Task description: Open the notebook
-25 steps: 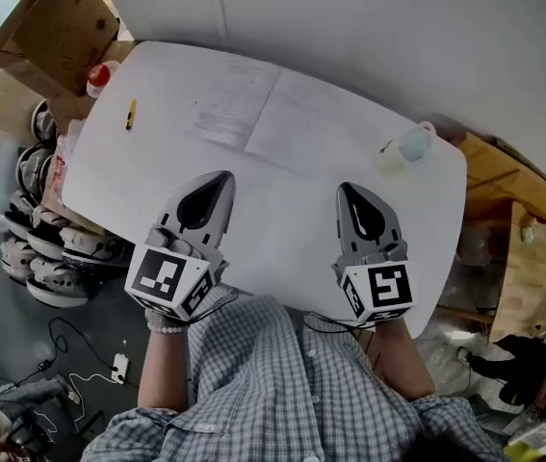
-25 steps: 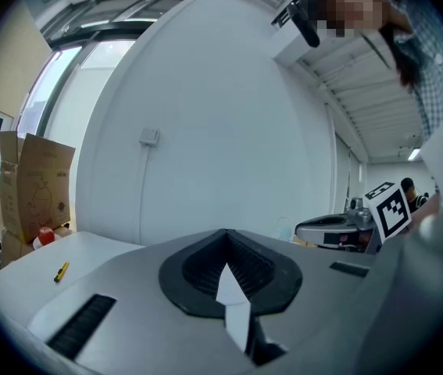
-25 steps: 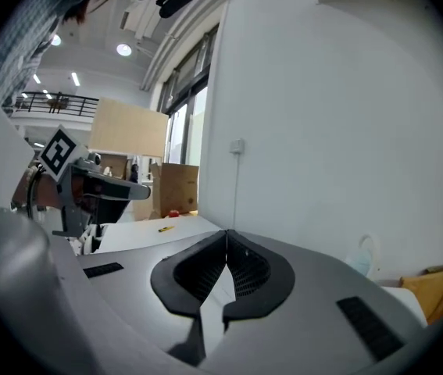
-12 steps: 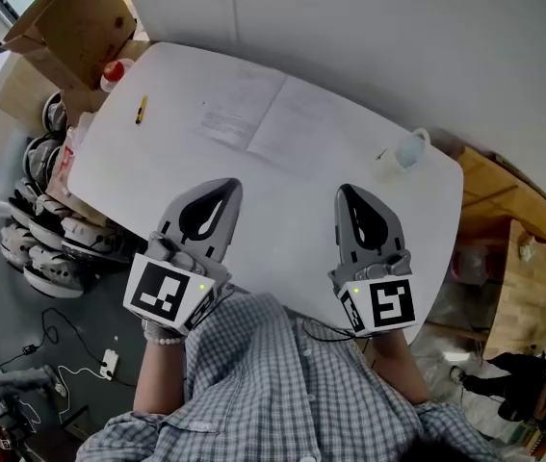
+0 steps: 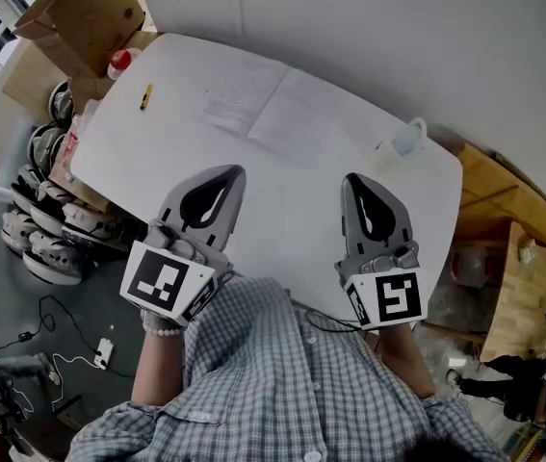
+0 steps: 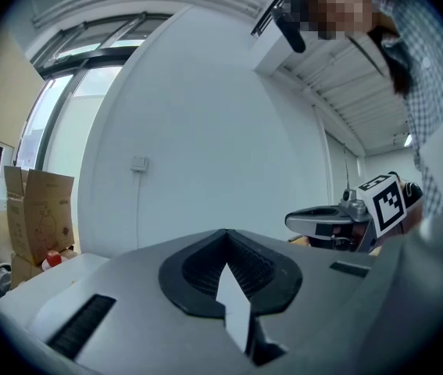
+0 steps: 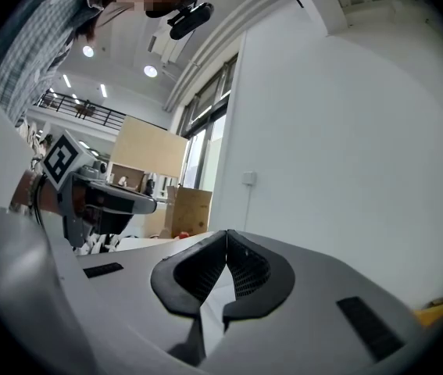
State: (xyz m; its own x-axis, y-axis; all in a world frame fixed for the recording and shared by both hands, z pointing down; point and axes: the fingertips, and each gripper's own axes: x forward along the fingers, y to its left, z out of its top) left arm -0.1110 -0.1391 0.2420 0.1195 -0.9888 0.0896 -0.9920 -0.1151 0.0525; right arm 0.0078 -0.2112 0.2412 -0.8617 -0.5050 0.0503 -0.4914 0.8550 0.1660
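Both lifted slightly since before, left hand-held gripper (image 5: 238, 171), right hand-held gripper (image 5: 352, 177), jaws together, empty, notebook (image 5: 265, 106) print illegible

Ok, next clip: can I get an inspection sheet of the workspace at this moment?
Surface: white table, rounded corners.
Job's things: notebook lies open flat, far side.
Clutter: yellow pen; clear cup.
Grippers: left hand-held gripper and right hand-held gripper shut, empty, over near edge.
Cables: corded power strip on floor, left.
Surroundings: cardboard box, red-capped bottle, shoes, wooden boards.
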